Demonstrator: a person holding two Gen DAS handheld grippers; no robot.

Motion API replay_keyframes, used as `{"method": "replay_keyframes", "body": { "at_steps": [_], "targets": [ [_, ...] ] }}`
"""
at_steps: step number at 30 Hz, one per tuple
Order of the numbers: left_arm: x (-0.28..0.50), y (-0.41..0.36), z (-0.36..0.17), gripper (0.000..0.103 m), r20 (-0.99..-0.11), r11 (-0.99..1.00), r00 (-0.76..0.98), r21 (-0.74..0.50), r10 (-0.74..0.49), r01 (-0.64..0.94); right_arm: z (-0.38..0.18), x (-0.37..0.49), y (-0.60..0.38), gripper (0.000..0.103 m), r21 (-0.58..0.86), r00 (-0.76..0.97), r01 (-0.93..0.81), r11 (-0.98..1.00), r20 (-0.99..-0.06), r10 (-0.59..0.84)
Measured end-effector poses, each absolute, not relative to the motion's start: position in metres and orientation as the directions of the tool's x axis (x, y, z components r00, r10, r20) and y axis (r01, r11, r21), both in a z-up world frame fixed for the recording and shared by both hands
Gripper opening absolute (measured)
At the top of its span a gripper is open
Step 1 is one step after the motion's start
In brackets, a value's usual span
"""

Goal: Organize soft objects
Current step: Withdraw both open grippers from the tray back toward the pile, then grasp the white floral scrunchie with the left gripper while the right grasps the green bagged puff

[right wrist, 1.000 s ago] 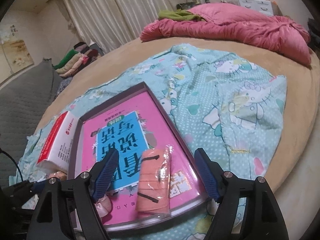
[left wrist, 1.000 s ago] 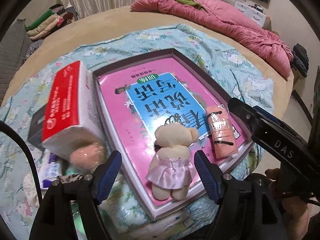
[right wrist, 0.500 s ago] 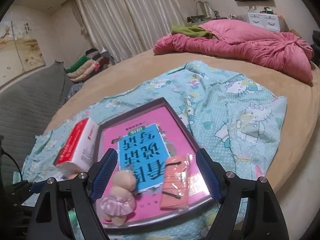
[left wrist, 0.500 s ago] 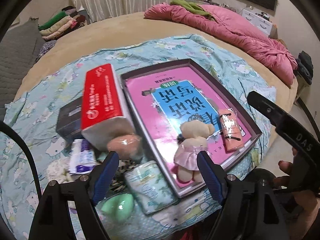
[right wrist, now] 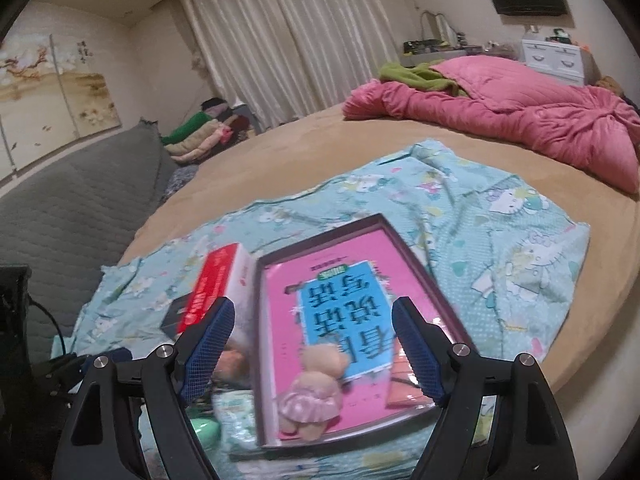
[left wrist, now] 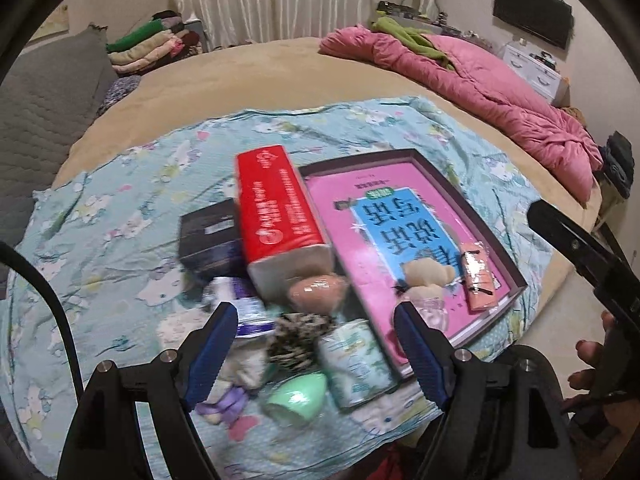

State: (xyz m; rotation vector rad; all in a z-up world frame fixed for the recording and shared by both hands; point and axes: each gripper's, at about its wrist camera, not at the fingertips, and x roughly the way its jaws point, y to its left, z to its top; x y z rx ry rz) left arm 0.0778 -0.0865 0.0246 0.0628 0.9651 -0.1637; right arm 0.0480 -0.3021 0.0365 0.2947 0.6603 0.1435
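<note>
A dark-rimmed tray (left wrist: 434,166) (right wrist: 320,232) with a pink book lies on the teal blanket. In it sit a small teddy bear in a pink dress (left wrist: 426,284) (right wrist: 316,384) and an orange packet (left wrist: 478,280) (right wrist: 404,390). Left of the tray lie a peach sponge (left wrist: 316,290), a speckled scrunchie (left wrist: 298,338), a tissue pack (left wrist: 356,360), a green egg sponge (left wrist: 296,398) and a purple soft toy (left wrist: 228,402). My left gripper (left wrist: 316,354) is open above these. My right gripper (right wrist: 314,346) is open above the tray.
A red and white tissue box (left wrist: 276,220) (right wrist: 216,292) leans on a dark box (left wrist: 208,240) left of the tray. A pink duvet (left wrist: 480,92) lies at the bed's far right. Folded clothes (left wrist: 148,46) are stacked at the back left. The bed edge is near right.
Both grippers have pulled back and up from the tray; the left has swung left, so the loose soft items beside the tray now show. Both stayed open. The bear stays in the tray.
</note>
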Motion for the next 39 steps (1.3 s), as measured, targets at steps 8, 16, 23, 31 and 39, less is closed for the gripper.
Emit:
{"method": "replay_keyframes", "body": {
  "at_steps": [8,16,23,31,39],
  "targets": [
    [0.075,-0.032,0.036,0.080,-0.818,0.997,0.571,-0.033,-0.065,0.065,0.044,0.044,-0.276,0.082,0.285,0.767,-0.104,0.953,-0.587,0.260],
    [0.068,0.006,0.036,0.080,-0.819,0.999,0.572,-0.049,-0.044,0.006,0.047,0.038,-0.249,0.082,0.282,0.742,-0.178,0.943,-0.591,0.317],
    [0.060,0.041,0.026,0.080,-0.830,0.997,0.557,-0.066,-0.027,-0.049,0.042,0.032,-0.218,0.082,0.268,0.695,-0.254,0.929,-0.617,0.368],
    [0.057,0.066,0.008,0.080,-0.837,0.993,0.545,-0.096,-0.042,-0.070,0.024,0.023,-0.177,0.082,0.235,0.631,-0.354,0.905,-0.654,0.417],
    [0.059,0.067,-0.020,0.080,-0.846,0.991,0.527,-0.124,-0.085,-0.039,-0.005,0.016,-0.140,0.082,0.172,0.561,-0.446,0.878,-0.711,0.424]
  ]
}}
